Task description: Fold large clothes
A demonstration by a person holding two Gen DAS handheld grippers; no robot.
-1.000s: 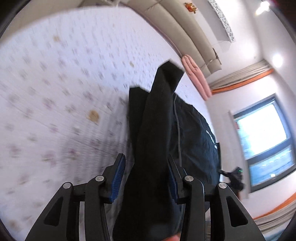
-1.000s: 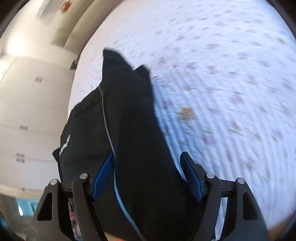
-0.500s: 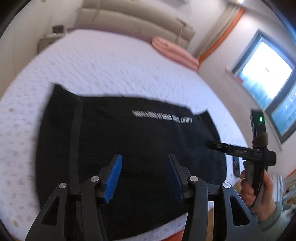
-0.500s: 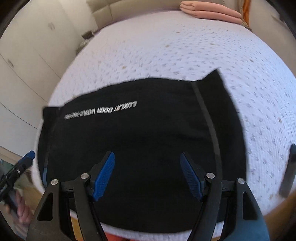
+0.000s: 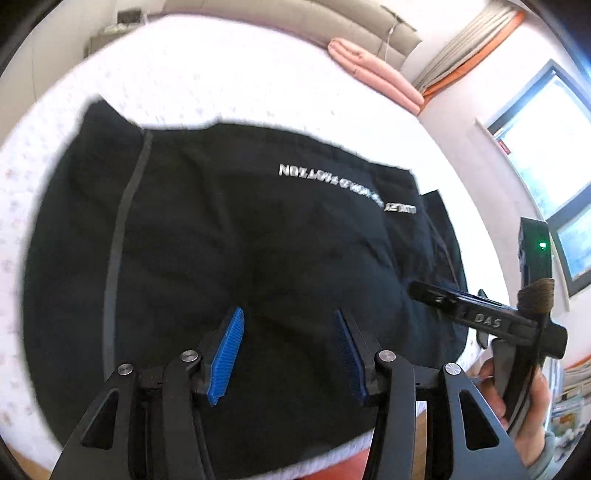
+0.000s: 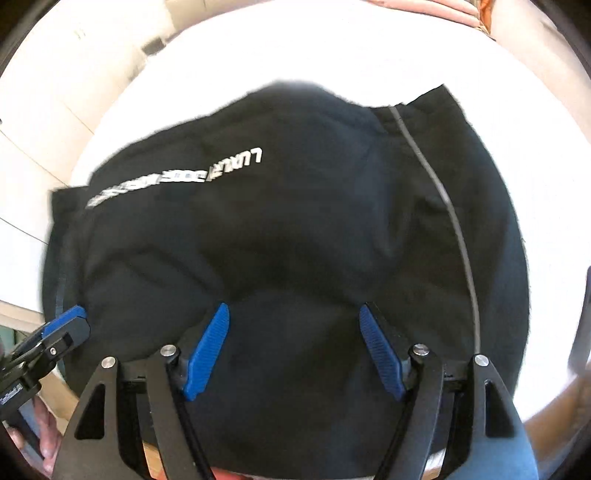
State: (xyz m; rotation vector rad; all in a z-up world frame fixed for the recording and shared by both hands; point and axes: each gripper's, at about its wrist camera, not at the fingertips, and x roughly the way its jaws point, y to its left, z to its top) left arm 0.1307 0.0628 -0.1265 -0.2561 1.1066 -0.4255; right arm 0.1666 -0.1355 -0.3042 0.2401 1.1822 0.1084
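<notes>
A large black garment (image 5: 229, 236) with white lettering and a grey stripe lies spread flat on the white bed; it also fills the right wrist view (image 6: 295, 229). My left gripper (image 5: 288, 332) is open and empty, held above the garment's near edge. My right gripper (image 6: 295, 328) is open and empty above the same near part. The right gripper also shows at the right of the left wrist view (image 5: 480, 314), and the left gripper's blue fingertip (image 6: 70, 317) shows at the left edge of the right wrist view.
The white patterned bed (image 5: 221, 74) extends behind the garment. A pink folded blanket (image 5: 373, 70) lies at its far right by the beige headboard (image 5: 295, 18). A window (image 5: 546, 155) is at the right. White wardrobes (image 6: 48, 110) stand at the left.
A second ago both grippers held the black garment hanging up. They have let go of it; it now lies spread on the bed and both grippers hover open over its near edge.
</notes>
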